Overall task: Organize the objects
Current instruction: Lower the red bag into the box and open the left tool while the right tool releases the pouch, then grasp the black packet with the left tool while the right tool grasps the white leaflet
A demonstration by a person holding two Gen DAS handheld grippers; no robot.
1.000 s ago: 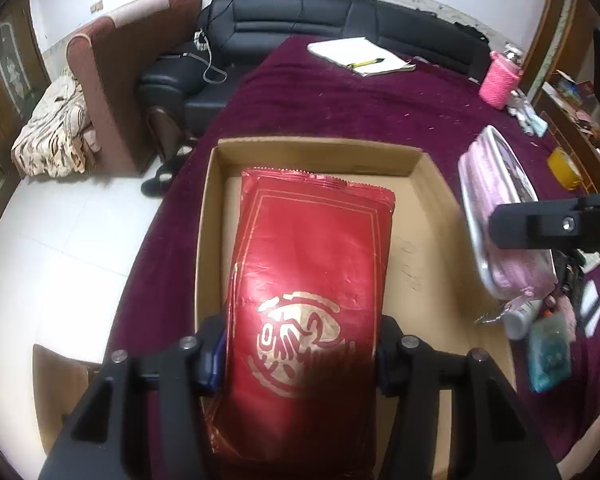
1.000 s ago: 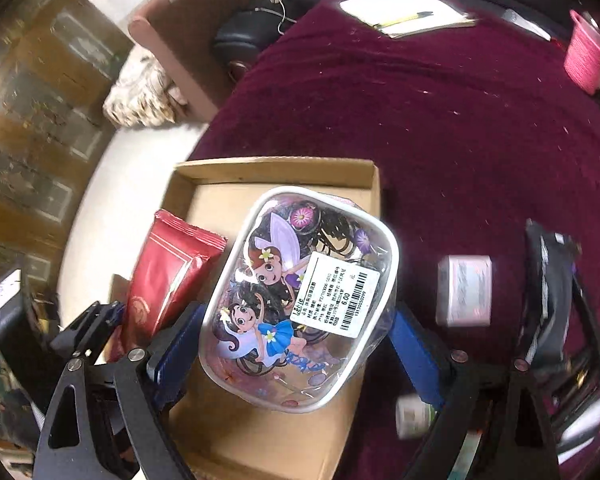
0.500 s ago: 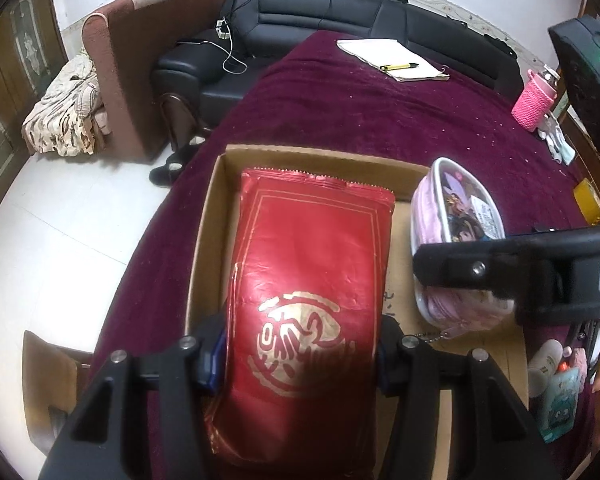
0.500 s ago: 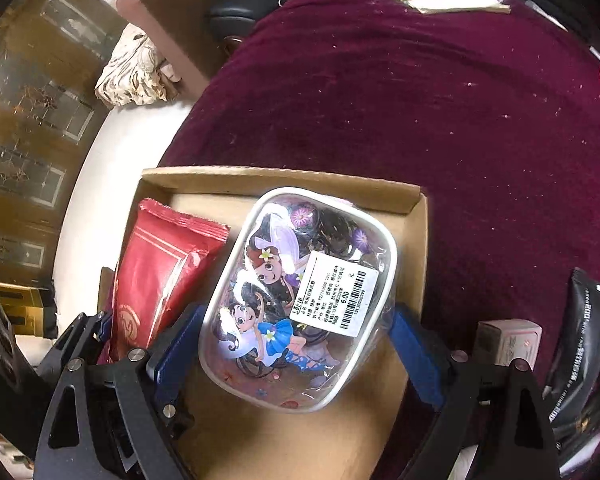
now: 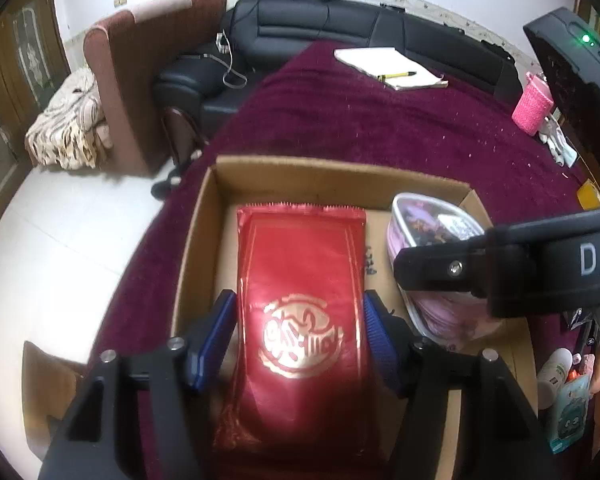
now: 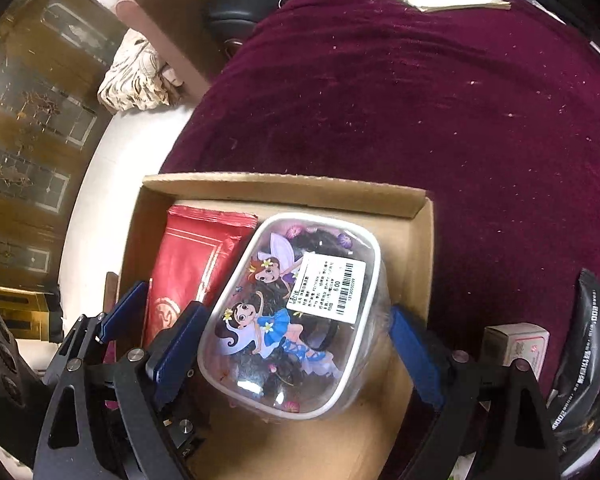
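Maroon cloth (image 5: pixel 380 120) covers the table under an open box (image 5: pixel 332 174). Inside it lies a red packet (image 5: pixel 304 280), the left gripper (image 5: pixel 300 320) opening, pads just off its sides. Beside it, the right gripper (image 6: pixel 296 344) clasps a clear pouch (image 6: pixel 300 312) in the box.

Background, from your left wrist view: black leather sofa (image 5: pixel 360 28) runs along the far wall, a maroon armchair (image 5: pixel 148 80) to its left. Patterned blanket (image 5: pixel 68 128) lies bunched beside the armchair on the white floor (image 5: pixel 52 248). Far end of your worktop: open notebook (image 5: pixel 388 64), a yellow pen (image 5: pixel 396 75) on it.
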